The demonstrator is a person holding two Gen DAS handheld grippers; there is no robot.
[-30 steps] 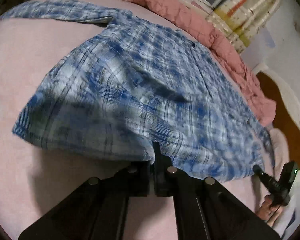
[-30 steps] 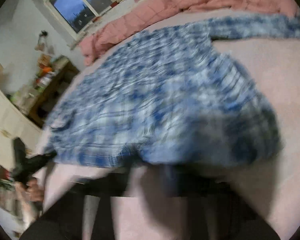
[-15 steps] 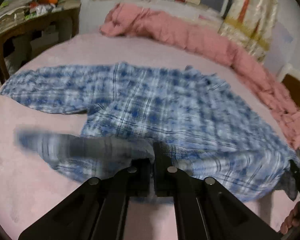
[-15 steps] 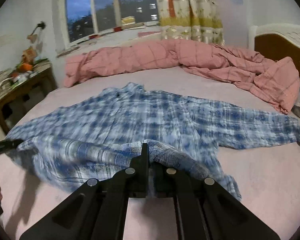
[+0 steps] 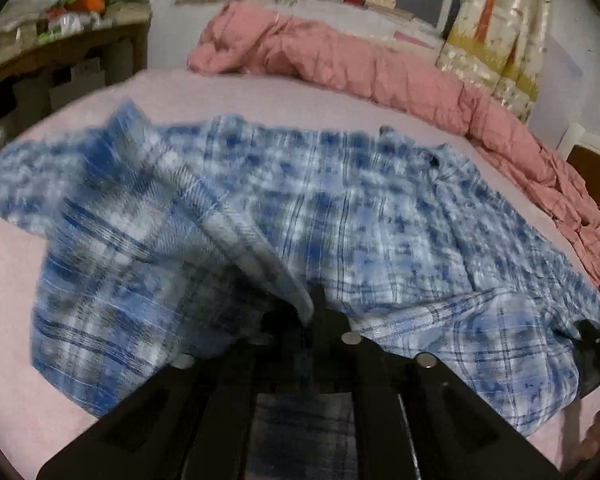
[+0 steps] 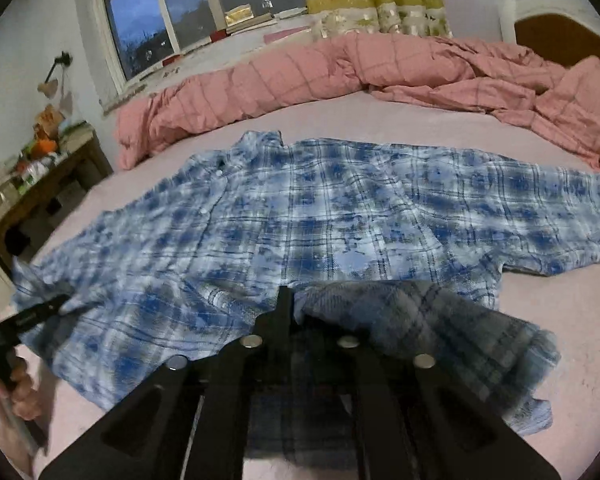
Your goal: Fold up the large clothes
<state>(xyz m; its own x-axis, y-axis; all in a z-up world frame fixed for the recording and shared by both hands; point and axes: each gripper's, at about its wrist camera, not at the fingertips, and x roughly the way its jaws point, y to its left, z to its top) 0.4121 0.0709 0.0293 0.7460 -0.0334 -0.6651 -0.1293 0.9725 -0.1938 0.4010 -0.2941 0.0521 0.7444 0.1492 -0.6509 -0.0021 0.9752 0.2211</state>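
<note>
A large blue and white plaid shirt [image 5: 360, 220] lies spread on the pink bed sheet [image 5: 12, 280], collar toward the far side; it also shows in the right wrist view [image 6: 320, 208]. My left gripper [image 5: 310, 312] is shut on the shirt's bottom hem, which is lifted and folds over toward the collar. My right gripper [image 6: 292, 304] is shut on the hem at the other side, with a flap [image 6: 440, 320] hanging to its right. The left gripper shows at the left edge of the right wrist view [image 6: 36, 312]. The right gripper shows at the right edge of the left wrist view [image 5: 592, 340].
A crumpled pink quilt [image 6: 340, 76] lies along the far side of the bed. A cluttered wooden table [image 6: 32, 176] stands at the left. A window [image 6: 188, 12] and curtain [image 6: 372, 0] are behind. A headboard [image 6: 560, 40] is at the right.
Both grippers have lifted the hem and carried it forward over the shirt's body. The view has tilted up from the sheet to the whole bed, and the hem now drapes over.
</note>
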